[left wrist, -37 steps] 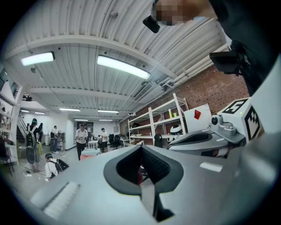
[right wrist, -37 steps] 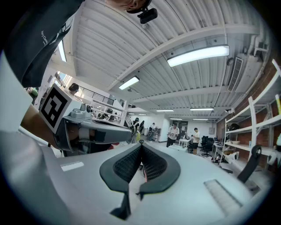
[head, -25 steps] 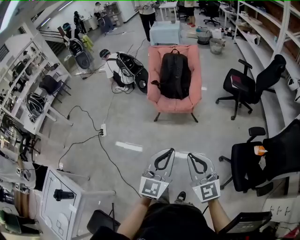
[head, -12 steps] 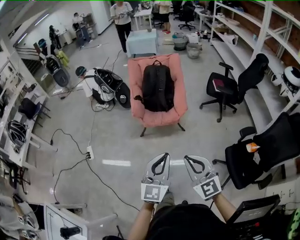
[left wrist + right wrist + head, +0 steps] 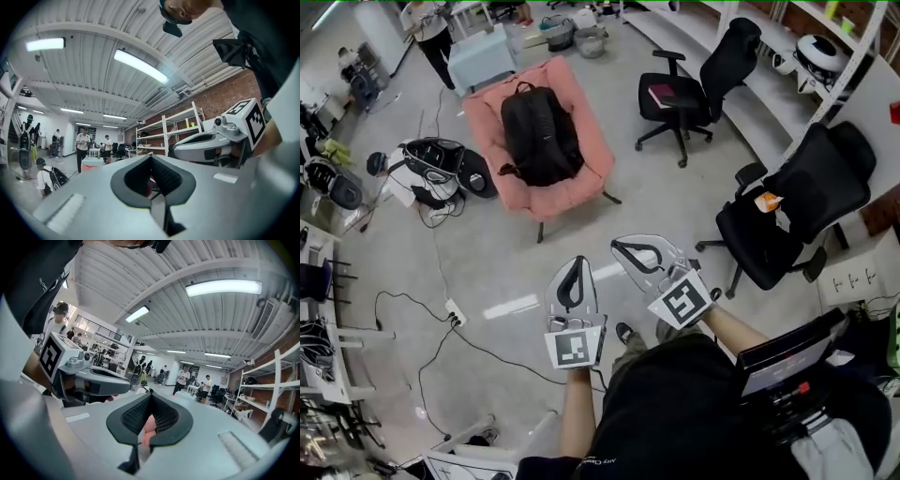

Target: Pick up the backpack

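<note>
On the pink armchair point(image 5: 586, 178) lies the black backpack point(image 5: 539, 136); pushed by closed claws, it might slide off the front edge; its long side runs from back edge to front edge, handle end at the back; left gripper point(image 5: 577, 262) and right gripper point(image 5: 619, 247) are both pressed together, empty, well apart from it.

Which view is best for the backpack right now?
Head view: the backpack lies whole and unobstructed on the pink armchair. In both gripper views the shut jaws fill the foreground; only slivers of pink show through them, no backpack that I can make out.
</note>
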